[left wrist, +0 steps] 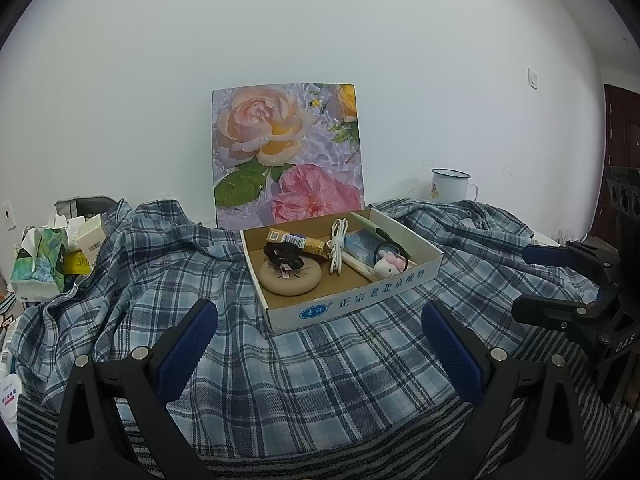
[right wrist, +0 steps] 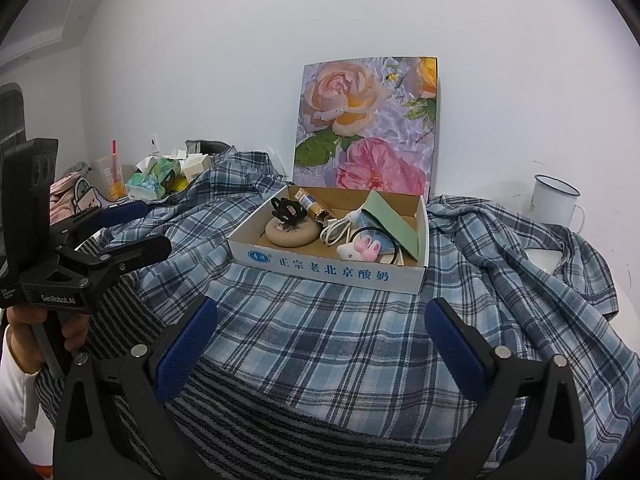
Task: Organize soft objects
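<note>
A blue plaid shirt (left wrist: pixel 132 264) (right wrist: pixel 340 320) lies spread and rumpled over a grey striped cloth (left wrist: pixel 240 452) (right wrist: pixel 280 412). On the shirt stands an open cardboard box (left wrist: pixel 360 300) (right wrist: pixel 328 272). It holds a beige round pad (left wrist: pixel 290 276) (right wrist: pixel 290 234), a black hair claw (left wrist: pixel 284 256), a white cable (left wrist: pixel 338 248) and a small plush bunny (left wrist: pixel 390 266) (right wrist: pixel 362 250). My left gripper (left wrist: pixel 320 344) (right wrist: pixel 148 227) hovers open just short of the box, holding nothing. My right gripper (right wrist: pixel 320 344) (left wrist: pixel 532 284) is open too, to the right of the left one.
A floral board (left wrist: pixel 288 152) (right wrist: pixel 368 120) leans on the white wall behind the box. A white enamel mug (left wrist: pixel 448 186) (right wrist: pixel 554 200) stands at the back right. A tissue pack (left wrist: pixel 38 260) (right wrist: pixel 154 178) and small cartons crowd the far left. A hand (right wrist: pixel 24 328) grips the left tool.
</note>
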Demonstrator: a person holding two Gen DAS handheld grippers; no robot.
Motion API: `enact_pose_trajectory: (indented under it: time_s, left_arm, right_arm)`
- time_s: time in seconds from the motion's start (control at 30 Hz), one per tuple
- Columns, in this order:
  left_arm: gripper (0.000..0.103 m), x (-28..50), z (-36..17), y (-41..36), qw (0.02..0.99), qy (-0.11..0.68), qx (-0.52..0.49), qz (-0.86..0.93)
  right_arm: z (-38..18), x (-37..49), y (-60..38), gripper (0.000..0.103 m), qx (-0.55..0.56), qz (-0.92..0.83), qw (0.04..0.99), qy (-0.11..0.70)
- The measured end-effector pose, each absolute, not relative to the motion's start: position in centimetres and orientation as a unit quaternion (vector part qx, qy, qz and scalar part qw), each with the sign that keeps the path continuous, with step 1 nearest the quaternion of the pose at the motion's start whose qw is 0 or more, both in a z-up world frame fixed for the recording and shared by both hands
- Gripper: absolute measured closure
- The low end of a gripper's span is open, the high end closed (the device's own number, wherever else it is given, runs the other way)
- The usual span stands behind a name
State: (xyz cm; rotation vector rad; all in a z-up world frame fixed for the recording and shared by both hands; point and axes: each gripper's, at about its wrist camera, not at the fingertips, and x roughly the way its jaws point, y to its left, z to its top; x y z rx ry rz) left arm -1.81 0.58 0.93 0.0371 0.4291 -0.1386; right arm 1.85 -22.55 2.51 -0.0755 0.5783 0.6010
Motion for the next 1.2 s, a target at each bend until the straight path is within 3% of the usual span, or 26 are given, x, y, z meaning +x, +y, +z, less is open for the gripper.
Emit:
enact_pose_trajectory:
  time_s: [1.2]
  left_arm:
    - [0.000, -1.78, 0.90, 0.59, 0.974, 0.214, 0.023, -0.070]
  right_arm:
    - [1.65, 1.78, -22.42, 0.000, -0.037, 0.291, 0.912, 0.288]
